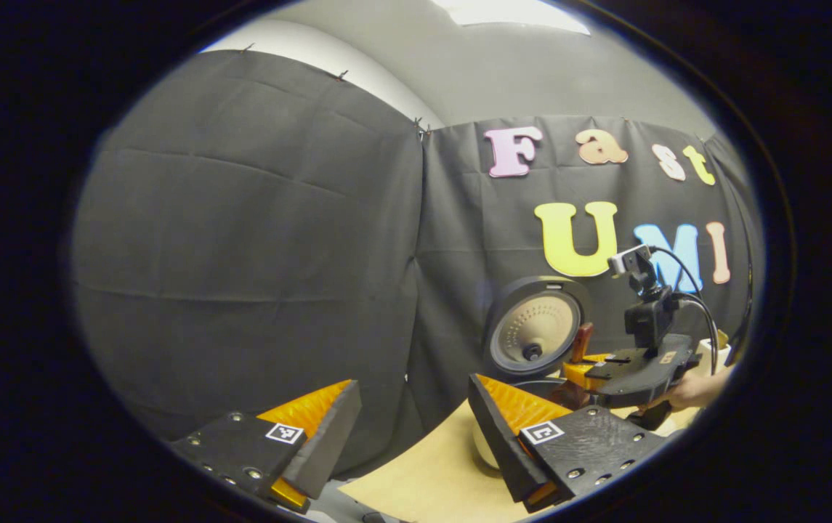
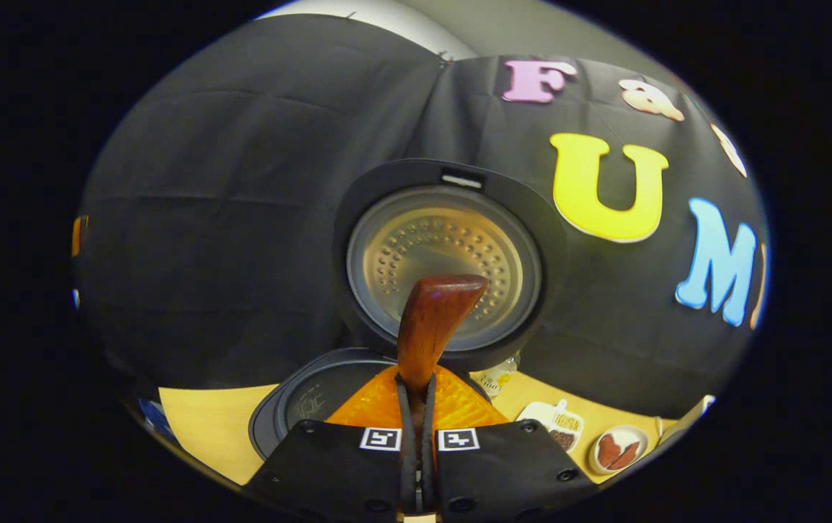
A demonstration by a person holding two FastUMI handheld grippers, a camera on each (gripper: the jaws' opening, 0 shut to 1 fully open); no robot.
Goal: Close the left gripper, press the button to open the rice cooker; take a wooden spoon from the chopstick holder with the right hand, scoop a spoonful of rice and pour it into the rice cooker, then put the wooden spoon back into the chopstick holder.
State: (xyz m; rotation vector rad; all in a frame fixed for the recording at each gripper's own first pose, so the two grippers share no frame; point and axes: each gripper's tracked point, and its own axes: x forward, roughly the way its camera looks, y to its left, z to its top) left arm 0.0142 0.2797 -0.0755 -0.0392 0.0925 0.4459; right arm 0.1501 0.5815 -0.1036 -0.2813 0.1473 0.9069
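A pale tan tabletop (image 2: 201, 418) lies under black cloth walls in both views. In the right gripper view, the right gripper (image 2: 416, 436) sits at bottom centre with its black-and-orange fingers pressed together on the handle of a reddish-brown wooden spoon (image 2: 430, 327), which rises upright from between them to mid-frame (its broad end stands in front of the lid). Just behind the fingers, at lower centre, is the round dark pot opening of the black rice cooker (image 2: 314, 396); its raised lid (image 2: 445, 269), with a dimpled metal inner plate, fills the middle of the frame. Whether there is rice in the pot cannot be told. To the lower right on the table are a small white packet (image 2: 557, 421) and a small round white dish (image 2: 619, 449) holding something reddish-brown. In the left gripper view, the left gripper (image 1: 416, 428) is at the bottom, its two orange-backed wedge fingers spread wide with nothing between them, above the table edge. Farther off at the right of that frame the open rice cooker shows, and in front of it the right gripper, held by a hand (image 1: 692, 392), carries the spoon.
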